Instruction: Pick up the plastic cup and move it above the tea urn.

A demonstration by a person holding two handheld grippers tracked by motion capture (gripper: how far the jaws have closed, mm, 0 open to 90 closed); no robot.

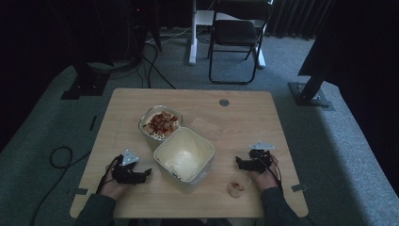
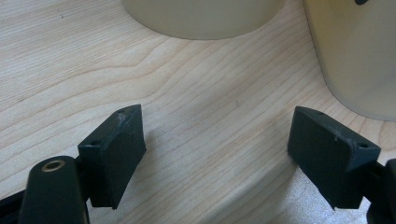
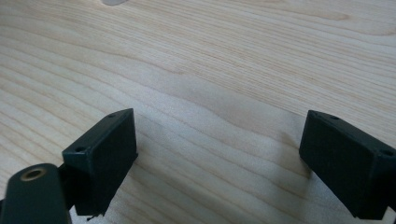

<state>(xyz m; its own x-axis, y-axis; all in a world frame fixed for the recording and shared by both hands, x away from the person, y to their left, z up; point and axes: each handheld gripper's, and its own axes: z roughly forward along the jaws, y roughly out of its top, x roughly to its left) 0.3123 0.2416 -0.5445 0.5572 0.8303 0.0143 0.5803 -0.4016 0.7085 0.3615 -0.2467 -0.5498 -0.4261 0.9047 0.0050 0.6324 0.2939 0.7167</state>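
On the pale wooden tabletop point(image 1: 244, 117), the left gripper point(image 1: 146, 173) rests with jaws spread wide and empty, just left of the square cream plastic tub point(image 1: 184, 154). Behind the tub sits a bowl of red-and-tan food point(image 1: 160, 123). Right of the tub, the right gripper point(image 1: 238, 163) lies released, near a small clear cup point(image 1: 236, 184).

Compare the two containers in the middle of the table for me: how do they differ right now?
The bowl holds a reddish and pale food mix; the square tub looks empty, its pale inside bare. The bowl is rounder, smaller and shallower; the square tub is larger and deeper. The bowl sits farther from the person, the square tub nearer, between the two tongs. Both stand upright, open-topped, close together on the wooden table.
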